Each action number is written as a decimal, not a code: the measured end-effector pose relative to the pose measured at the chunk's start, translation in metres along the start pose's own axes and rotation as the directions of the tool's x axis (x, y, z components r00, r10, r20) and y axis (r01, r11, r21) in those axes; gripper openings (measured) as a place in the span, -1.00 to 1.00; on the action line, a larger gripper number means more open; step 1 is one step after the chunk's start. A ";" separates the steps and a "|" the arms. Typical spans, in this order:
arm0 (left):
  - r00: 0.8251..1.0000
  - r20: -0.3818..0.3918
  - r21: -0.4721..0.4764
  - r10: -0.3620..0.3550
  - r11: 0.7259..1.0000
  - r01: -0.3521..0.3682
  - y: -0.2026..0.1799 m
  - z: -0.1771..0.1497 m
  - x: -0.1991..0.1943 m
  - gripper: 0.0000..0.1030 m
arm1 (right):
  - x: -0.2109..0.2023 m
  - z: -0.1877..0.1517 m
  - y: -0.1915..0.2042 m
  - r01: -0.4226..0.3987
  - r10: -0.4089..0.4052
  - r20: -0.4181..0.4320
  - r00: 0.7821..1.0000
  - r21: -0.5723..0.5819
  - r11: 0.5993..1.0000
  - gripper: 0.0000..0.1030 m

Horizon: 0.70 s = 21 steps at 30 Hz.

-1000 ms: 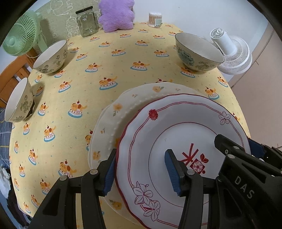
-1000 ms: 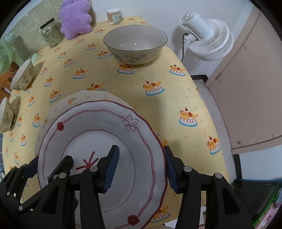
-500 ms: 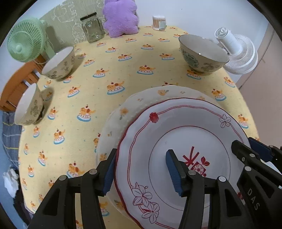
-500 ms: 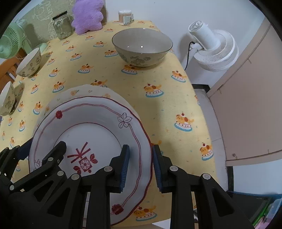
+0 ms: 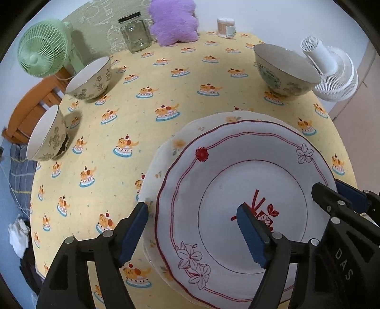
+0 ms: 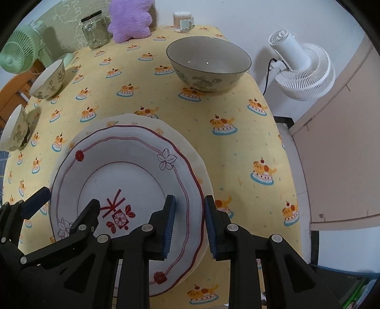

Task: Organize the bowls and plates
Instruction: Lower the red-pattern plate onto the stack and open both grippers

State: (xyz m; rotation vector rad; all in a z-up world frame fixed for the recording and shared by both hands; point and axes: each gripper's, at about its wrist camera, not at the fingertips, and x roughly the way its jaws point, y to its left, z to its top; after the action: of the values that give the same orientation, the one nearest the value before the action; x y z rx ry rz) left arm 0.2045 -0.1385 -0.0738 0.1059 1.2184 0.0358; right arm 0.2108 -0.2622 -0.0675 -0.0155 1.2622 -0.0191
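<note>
The worktop [image 5: 166, 99] carries the red-rimmed plate [image 5: 237, 171] stacked on a floral plate [image 5: 175, 142]. The right gripper [image 6: 188, 223] clenches the red-rimmed plate's right rim; the left gripper [image 5: 193, 233] straddles its left rim, jaws opening, released.

green fan [image 5: 39, 55]; glass jar [image 5: 135, 35]; purple plush [image 5: 174, 21]; white fan [image 6: 306, 69]

You're working in a home dining corner — the table [image 5: 166, 99] wears a yellow cartoon-cake cloth. At its far edge stand a glass jar [image 5: 135, 33] and a purple plush cushion [image 5: 174, 21]; beside the table, a green fan [image 5: 42, 55] and a white fan [image 6: 306, 69].
</note>
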 end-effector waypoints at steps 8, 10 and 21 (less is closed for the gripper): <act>0.999 0.007 -0.066 -0.049 0.997 0.049 0.013 0.004 0.000 0.57 | 0.004 0.012 0.005 0.006 -0.006 0.013 1.000 -0.018 1.000 -0.44; 0.998 0.008 -0.080 -0.057 0.995 0.058 0.016 0.004 0.000 0.57 | 0.005 0.015 0.006 0.010 -0.009 0.017 1.000 -0.024 1.000 -0.42; 0.998 0.008 -0.135 -0.067 0.988 0.068 0.022 -0.003 0.000 0.58 | 0.009 0.018 0.005 0.039 -0.039 0.011 0.999 -0.036 0.999 -0.02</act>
State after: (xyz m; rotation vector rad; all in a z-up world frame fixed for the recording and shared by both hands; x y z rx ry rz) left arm 0.2025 -0.1162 -0.0727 -0.0539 1.2115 0.0594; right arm 0.2308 -0.2572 -0.0712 -0.0713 1.2518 -0.0298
